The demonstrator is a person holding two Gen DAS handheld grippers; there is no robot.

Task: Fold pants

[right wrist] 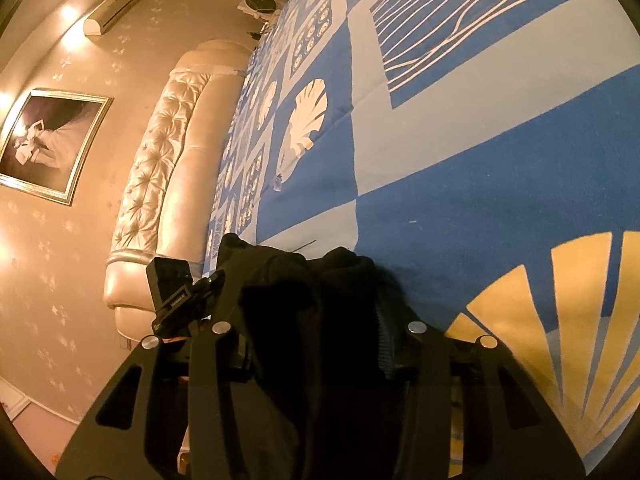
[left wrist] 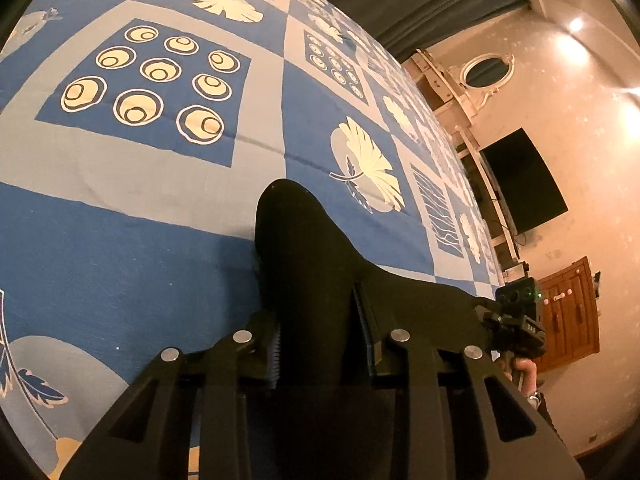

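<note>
The black pants [left wrist: 304, 248] are held up above a bed with a blue, grey and cream patterned bedspread [left wrist: 160, 184]. My left gripper [left wrist: 320, 336] is shut on a bunch of the black cloth, which sticks out past the fingers. My right gripper [right wrist: 316, 340] is shut on another thick bunch of the pants [right wrist: 288, 280]. The cloth stretches between the two grippers. The right gripper shows in the left wrist view [left wrist: 516, 320], close at the right. The left gripper shows in the right wrist view [right wrist: 176, 296], close at the left. The rest of the pants is hidden.
The bedspread [right wrist: 480, 160] fills most of both views. A cream tufted headboard [right wrist: 160, 152] and a framed picture [right wrist: 48, 144] are on one wall. A black TV [left wrist: 524, 180], a wooden cabinet [left wrist: 568, 312] and an oval mirror [left wrist: 486, 70] are on the opposite wall.
</note>
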